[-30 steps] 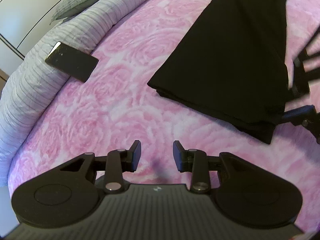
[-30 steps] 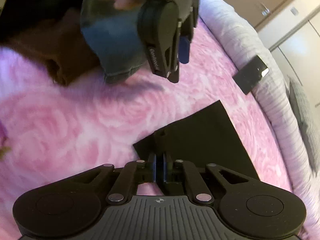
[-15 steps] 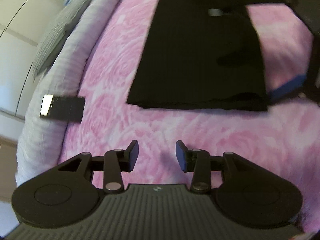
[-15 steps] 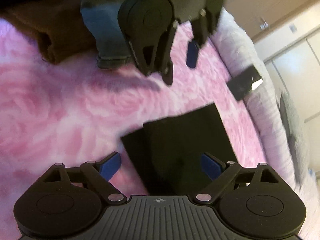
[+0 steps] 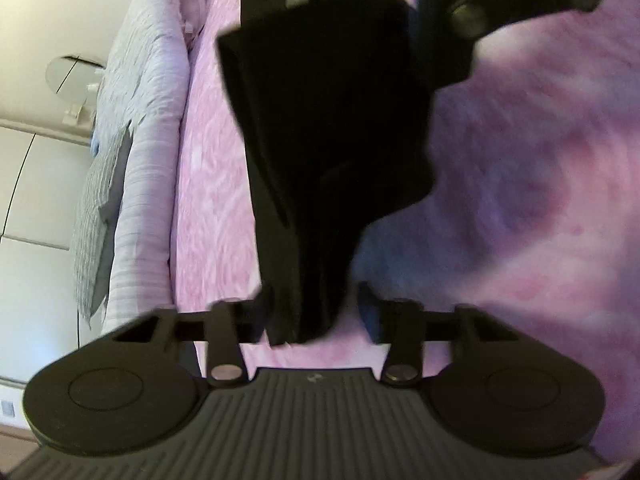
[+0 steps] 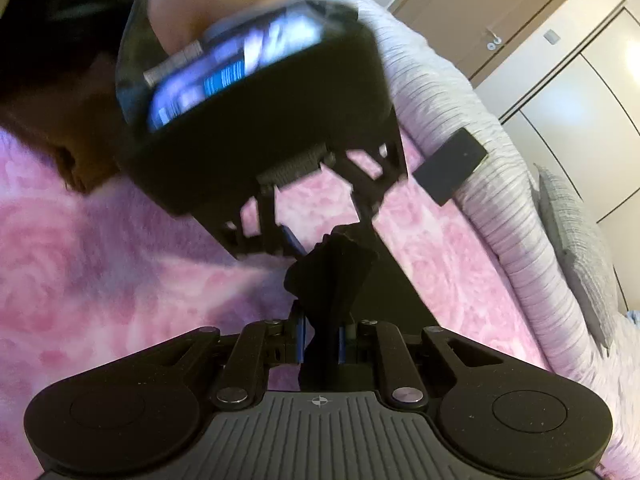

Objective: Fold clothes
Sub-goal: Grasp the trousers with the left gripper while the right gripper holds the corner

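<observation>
Pink bedspread [image 5: 540, 160] under everything. Black garment [image 5: 328, 128] bunched above it, strung between both tools. Right gripper [image 6: 322, 346] clenched on one end; left gripper [image 5: 312, 316] spread wide around the other. Only in right view: dark phone [image 6: 450, 166].

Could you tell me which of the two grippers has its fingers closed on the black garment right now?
The right gripper: its fingers pinch a bunched fold of the black garment. The left gripper is open, the cloth merely hanging between its fingers.
</observation>
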`<state>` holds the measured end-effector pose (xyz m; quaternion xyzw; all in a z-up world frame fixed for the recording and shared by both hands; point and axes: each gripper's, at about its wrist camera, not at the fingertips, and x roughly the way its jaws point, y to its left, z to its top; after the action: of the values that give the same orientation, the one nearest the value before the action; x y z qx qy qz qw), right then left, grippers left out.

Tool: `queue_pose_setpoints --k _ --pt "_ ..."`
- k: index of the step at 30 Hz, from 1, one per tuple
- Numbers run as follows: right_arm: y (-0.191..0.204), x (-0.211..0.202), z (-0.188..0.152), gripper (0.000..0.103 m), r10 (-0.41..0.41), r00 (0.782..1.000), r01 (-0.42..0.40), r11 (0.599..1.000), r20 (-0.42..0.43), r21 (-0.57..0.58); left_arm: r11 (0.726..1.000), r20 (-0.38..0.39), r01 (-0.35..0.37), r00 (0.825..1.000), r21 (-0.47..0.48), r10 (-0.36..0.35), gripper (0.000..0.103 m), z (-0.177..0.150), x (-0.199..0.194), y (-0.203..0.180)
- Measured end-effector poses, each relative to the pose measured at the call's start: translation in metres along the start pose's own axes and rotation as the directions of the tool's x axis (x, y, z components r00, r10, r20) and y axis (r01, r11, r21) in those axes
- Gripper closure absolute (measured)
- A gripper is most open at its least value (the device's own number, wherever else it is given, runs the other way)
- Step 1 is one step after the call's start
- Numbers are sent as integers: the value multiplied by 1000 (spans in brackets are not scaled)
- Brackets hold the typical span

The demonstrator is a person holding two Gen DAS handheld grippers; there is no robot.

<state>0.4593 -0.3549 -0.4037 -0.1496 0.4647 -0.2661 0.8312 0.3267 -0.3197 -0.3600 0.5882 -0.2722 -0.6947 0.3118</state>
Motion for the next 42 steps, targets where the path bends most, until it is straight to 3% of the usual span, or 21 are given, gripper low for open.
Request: queue_pose_setpoints --k 3,4,5,6,7,12,18,20,21,22,26,32,35,40,42 --pt "-4 -8 -3 88 -10 1000 10 1000 1 29 999 13 21 1000 -36 -21 99 -2 3 20" --pt "0 -11 -6 77 -26 1000 26 999 -9 32 999 17 23 1000 -37 -23 99 -4 3 25" --pt "3 -13 -10 64 -53 999 53 998 -13 31 999 22 25 999 -36 -25 99 -6 3 30" --pt "8 -15 -14 30 -89 996 90 996 -12 23 999 26 28 999 -35 -27 99 -8 3 35" --pt "12 -16 -17 12 -105 994 105 994 -16 13 999 30 31 999 -34 -30 99 -10 3 40" --pt "28 5 -17 11 -106 992 108 994 -71 20 998 48 54 997 -30 -53 99 -16 7 58" --pt "34 47 1 11 -225 969 225 974 -100 -11 988 62 117 992 -97 -112 98 -22 17 74" --pt "38 58 1 13 -250 963 245 968 -103 -63 984 61 129 991 -122 -122 98 -24 20 78" --pt "41 61 -1 35 -258 961 249 964 -99 -95 982 61 134 990 -134 -127 98 -25 21 81" --pt "38 57 -1 68 -254 963 246 965 -92 -88 979 61 140 989 -146 -132 98 -25 22 83" --pt "25 37 -2 95 -234 970 231 972 -61 -45 980 43 136 990 -146 -131 98 -27 21 86" --pt "-14 8 10 99 -129 992 130 983 -17 127 987 53 40 998 -156 -32 98 20 4 128" --pt "-41 -15 10 99 -142 989 131 965 33 228 987 61 -12 998 -162 22 99 46 -5 151" --pt "-106 -67 -29 100 -194 978 144 890 73 433 980 73 -98 991 -174 112 99 91 -21 190" --pt "-134 -89 -49 100 -218 972 146 845 82 514 980 90 -119 987 -162 134 99 126 -19 206"
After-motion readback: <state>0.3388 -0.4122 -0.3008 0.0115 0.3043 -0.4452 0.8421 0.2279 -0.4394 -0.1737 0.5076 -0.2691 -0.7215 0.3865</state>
